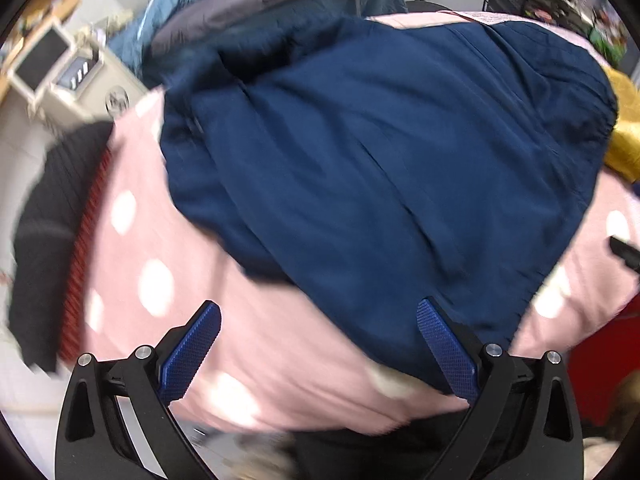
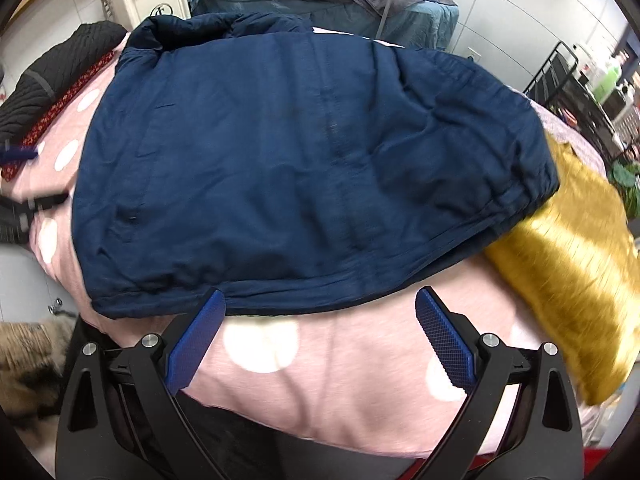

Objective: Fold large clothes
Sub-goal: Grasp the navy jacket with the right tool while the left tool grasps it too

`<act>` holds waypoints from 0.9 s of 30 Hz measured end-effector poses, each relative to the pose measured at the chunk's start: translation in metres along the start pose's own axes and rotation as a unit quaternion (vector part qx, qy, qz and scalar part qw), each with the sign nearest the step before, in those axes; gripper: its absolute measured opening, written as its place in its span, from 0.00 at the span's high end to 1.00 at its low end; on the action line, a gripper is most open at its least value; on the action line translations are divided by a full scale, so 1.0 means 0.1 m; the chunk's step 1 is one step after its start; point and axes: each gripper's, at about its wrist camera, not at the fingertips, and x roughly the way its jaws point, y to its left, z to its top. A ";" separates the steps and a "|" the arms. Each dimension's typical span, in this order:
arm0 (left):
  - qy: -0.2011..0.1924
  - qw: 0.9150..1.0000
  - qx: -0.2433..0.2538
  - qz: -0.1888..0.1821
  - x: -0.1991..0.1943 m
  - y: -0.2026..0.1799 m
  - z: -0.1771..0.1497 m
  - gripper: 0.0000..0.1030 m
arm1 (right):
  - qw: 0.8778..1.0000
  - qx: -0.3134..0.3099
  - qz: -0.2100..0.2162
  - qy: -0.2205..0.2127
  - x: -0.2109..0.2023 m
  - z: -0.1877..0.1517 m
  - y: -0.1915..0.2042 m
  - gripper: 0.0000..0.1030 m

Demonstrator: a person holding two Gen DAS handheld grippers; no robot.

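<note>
Both the left gripper [image 1: 318, 340] & right gripper [image 2: 320, 328] are hovering wide open, empty, over the navy jacket [image 2: 304, 168], prob soft, bulky, best pinched at its near hem.

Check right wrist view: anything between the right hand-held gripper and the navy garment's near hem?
Only bare pink polka-dot cover. The open right hand-held gripper sits just short of the navy garment.

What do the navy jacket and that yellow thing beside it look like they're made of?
The navy jacket looks like matte woven fabric, maybe cotton or a blend: fine creases, visible seams, no shine. The yellow item looks like satin or velvet: bright glossy streaks across it, though blur leaves that open.
</note>
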 end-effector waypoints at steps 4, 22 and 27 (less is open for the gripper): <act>0.003 0.998 0.053 0.017 -0.04 0.23 0.31 0.06 | 0.999 -0.039 -0.010 0.019 -0.08 0.19 -0.25 0.08; -0.059 0.993 -0.032 -0.096 0.88 1.37 2.42 0.06 | 0.987 0.084 0.133 -0.025 0.79 2.88 -0.89 0.08; -0.025 0.995 0.045 -0.084 1.28 1.18 2.61 0.06 | 0.991 0.053 0.122 -0.031 1.27 3.27 -0.63 0.08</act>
